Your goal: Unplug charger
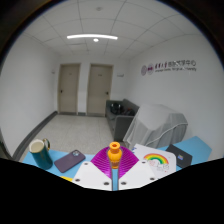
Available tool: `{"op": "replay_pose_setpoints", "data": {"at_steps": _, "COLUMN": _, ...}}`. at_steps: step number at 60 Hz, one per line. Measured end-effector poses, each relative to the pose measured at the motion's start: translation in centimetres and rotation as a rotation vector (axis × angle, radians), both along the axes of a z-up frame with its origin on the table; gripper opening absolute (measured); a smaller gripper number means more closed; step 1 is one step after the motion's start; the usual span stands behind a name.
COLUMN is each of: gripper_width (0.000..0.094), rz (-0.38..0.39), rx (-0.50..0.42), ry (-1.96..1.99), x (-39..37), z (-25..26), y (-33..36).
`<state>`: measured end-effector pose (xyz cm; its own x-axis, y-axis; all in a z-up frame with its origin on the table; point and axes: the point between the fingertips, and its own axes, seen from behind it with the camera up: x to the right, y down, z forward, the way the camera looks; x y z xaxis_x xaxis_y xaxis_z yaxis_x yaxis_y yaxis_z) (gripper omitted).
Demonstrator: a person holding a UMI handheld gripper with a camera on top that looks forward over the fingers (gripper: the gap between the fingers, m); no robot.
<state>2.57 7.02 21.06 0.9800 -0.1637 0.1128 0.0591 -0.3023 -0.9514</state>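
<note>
An orange charger plug (115,152) with a rounded top stands upright at my fingertips, pressed between the two magenta pads (100,166). My gripper (115,162) is shut on it, with the fingers drawn close together. The plug's lower part is hidden between the pads. No socket or cable shows. The gripper points level across the blue tabletop (30,160) toward the room.
On the table, a green mug (40,153) and a purple phone (68,160) lie to the left. A white card with a rainbow (155,158) and a dark item (184,157) lie to the right. A grey covered object (160,124) and two doors (85,90) stand beyond.
</note>
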Motion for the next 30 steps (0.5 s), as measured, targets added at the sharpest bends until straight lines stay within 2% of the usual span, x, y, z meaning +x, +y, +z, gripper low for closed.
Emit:
{"op": "replay_pose_setpoints", "data": {"at_steps": 4, "gripper_width": 0.0048, "rz": -0.027, "rx": -0.154, "ry": 0.005, "x": 2.0, "z": -5.2, "y": -1.3}}
{"op": "replay_pose_setpoints", "data": {"at_steps": 6, "gripper_width": 0.0049, "rz": -0.026, "rx": -0.238, "ry": 0.014, "x": 2.1, "z": -9.6, "y": -2.0}}
{"op": "replay_pose_setpoints", "data": {"at_steps": 9, "gripper_width": 0.005, "rz": -0.025, "rx": -0.343, "ry": 0.057, "x": 2.3, "z": -13.0, "y": -3.7}}
{"op": "replay_pose_setpoints", "data": {"at_steps": 14, "gripper_width": 0.0051, "rz": -0.022, "rx": -0.467, "ry": 0.082, "x": 2.4, "z": -18.2, "y": -4.5}}
{"op": "replay_pose_setpoints", "data": {"at_steps": 20, "gripper_width": 0.0061, "rz": 0.012, "rx": -0.544, "ry": 0.087, "x": 1.6, "z": -21.2, "y": -4.6}}
{"op": "replay_pose_setpoints", "data": {"at_steps": 30, "gripper_width": 0.0261, "rz": 0.036, "rx": -0.58, "ry": 0.113, "x": 1.4, "z": -22.8, "y": -3.8}}
